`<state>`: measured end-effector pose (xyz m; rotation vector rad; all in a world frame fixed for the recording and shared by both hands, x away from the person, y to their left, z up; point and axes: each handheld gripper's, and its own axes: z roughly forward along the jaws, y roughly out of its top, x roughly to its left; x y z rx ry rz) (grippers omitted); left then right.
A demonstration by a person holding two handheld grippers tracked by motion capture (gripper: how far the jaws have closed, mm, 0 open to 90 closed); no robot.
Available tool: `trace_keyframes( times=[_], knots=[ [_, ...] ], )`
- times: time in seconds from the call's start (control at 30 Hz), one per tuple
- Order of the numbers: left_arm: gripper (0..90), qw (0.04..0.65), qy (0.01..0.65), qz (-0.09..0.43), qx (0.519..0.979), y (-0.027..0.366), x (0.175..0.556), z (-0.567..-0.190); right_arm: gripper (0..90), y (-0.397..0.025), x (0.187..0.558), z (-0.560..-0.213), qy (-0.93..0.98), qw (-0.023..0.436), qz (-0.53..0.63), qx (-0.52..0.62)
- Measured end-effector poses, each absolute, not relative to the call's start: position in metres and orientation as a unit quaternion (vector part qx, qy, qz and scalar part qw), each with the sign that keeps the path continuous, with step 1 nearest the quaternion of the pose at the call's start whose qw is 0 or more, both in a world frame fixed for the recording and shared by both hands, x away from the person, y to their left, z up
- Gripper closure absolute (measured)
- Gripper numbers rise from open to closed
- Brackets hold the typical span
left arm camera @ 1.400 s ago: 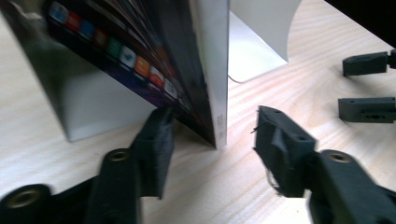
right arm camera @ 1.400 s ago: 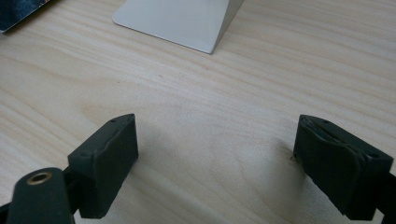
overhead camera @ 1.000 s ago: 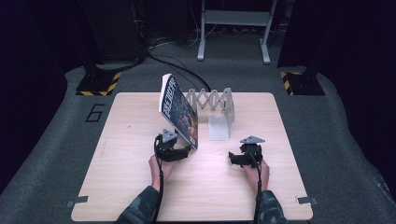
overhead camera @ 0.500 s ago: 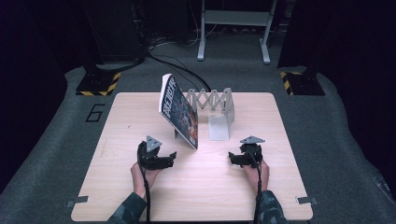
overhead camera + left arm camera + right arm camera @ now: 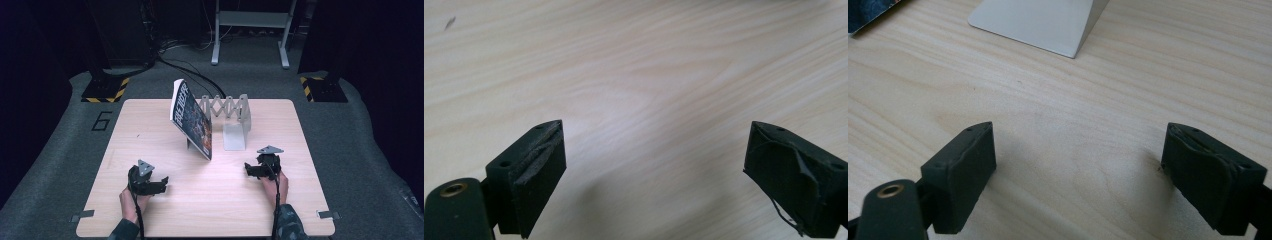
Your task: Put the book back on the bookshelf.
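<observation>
On pale wooden table (image 5: 150,125), high view: one glossy dark-covered book (image 5: 192,120) leaning upright against one grey metal accordion bookend rack (image 5: 231,116), rack holding just that book. Two grippers: left gripper (image 5: 161,184) near front-left, right gripper (image 5: 248,169) front-right, both well apart from book.

Left gripper view: jaws spread wide over bare wood, nothing between.

Right gripper view: jaws spread wide, empty; rack base (image 5: 1040,22) ahead, book corner (image 5: 868,12) top left.

High view: fixed, above the person's side, facing forward and down; takes in the whole wooden table (image 5: 300,125) and the dark floor beyond.
Left gripper view: rides low, very near the tabletop (image 5: 634,75), looking along its jaws.
Right gripper view: equally near, facing the grey bookend base (image 5: 1038,22), which the high view shares (image 5: 235,136).
</observation>
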<state>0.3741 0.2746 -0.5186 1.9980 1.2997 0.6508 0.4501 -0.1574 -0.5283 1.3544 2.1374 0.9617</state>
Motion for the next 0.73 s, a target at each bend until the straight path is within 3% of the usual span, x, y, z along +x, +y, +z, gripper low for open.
trace_keyframes(
  times=[0.33,0.73],
  knots=[
    [9.0,0.331,0.530,0.236,0.744,0.304,0.367,-0.531,13.6,-0.157,0.450,-0.528,0.771,0.216,0.347,0.489],
    [8.7,0.330,0.533,0.236,0.743,0.303,0.368,-0.531,13.6,-0.157,0.449,-0.528,0.770,0.218,0.344,0.491]
  ],
)
